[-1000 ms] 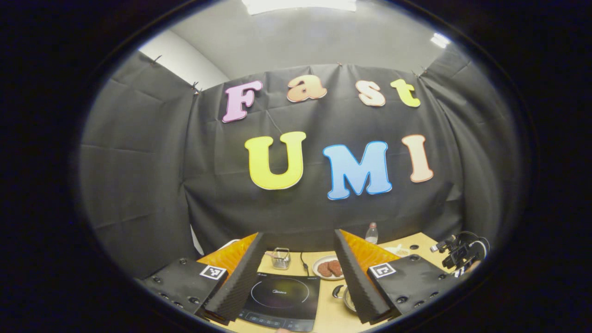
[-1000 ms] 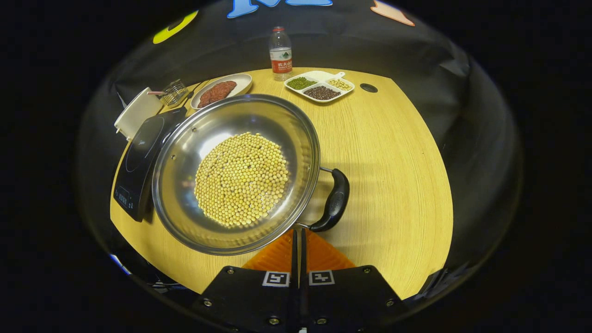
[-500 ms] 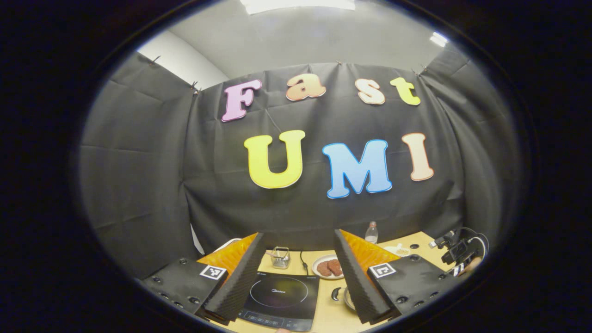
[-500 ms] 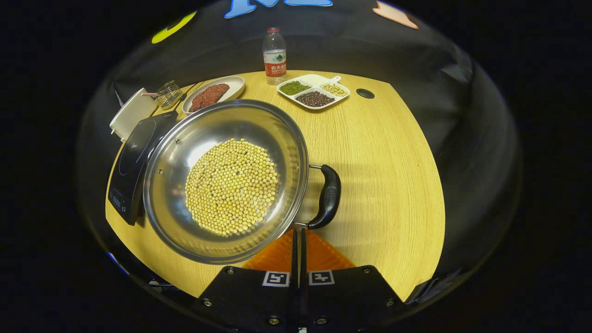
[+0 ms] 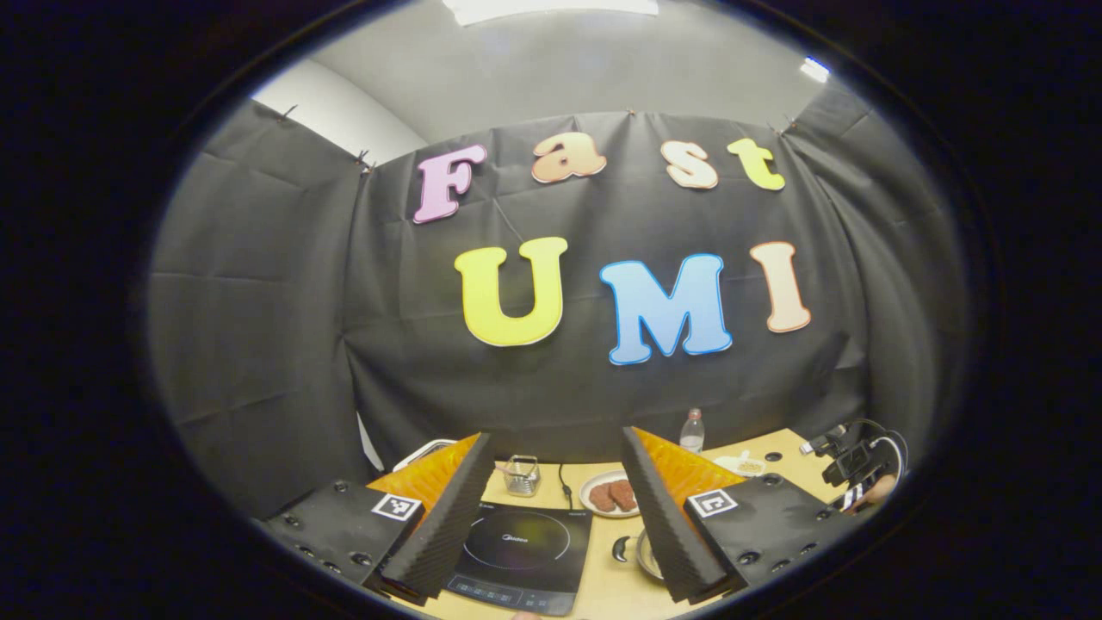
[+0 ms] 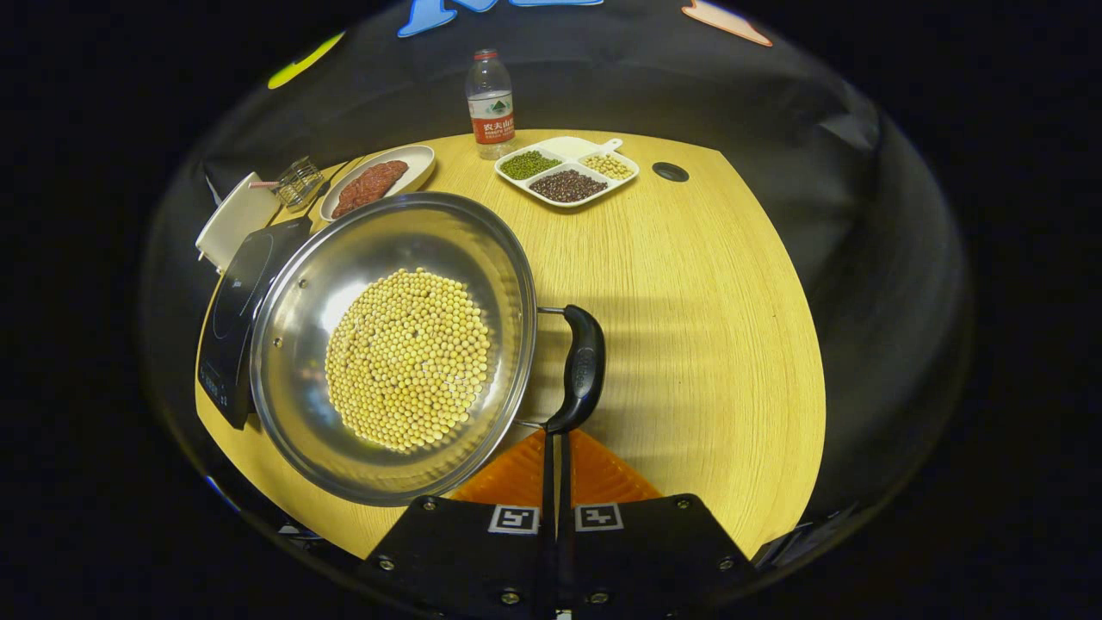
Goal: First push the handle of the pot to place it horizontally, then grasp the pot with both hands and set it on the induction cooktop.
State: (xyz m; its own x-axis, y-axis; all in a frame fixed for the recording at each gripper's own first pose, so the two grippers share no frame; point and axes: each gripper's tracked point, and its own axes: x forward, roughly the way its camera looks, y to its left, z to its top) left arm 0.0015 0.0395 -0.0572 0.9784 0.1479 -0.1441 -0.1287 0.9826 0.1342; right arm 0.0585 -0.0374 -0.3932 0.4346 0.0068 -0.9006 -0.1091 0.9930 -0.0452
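Pot (image 6: 392, 344) has turned beside the cooktop (image 6: 232, 323) since a second ago; closed right hand-held gripper (image 6: 555, 448) pushes its handle (image 6: 581, 370); left hand-held gripper (image 5: 551, 508) waits open.

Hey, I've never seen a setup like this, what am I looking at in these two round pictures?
A person holds two hand-held grippers, each carrying a fisheye camera. The left gripper view looks across the table toward the booth wall; the left hand-held gripper is open and holds nothing. The right gripper view looks down: the right hand-held gripper is shut, its tips at the near end of the black handle of a steel pot of soybeans. Beside the pot lies the induction cooktop. Farther back: a plate of meat, a water bottle, a divided dish.
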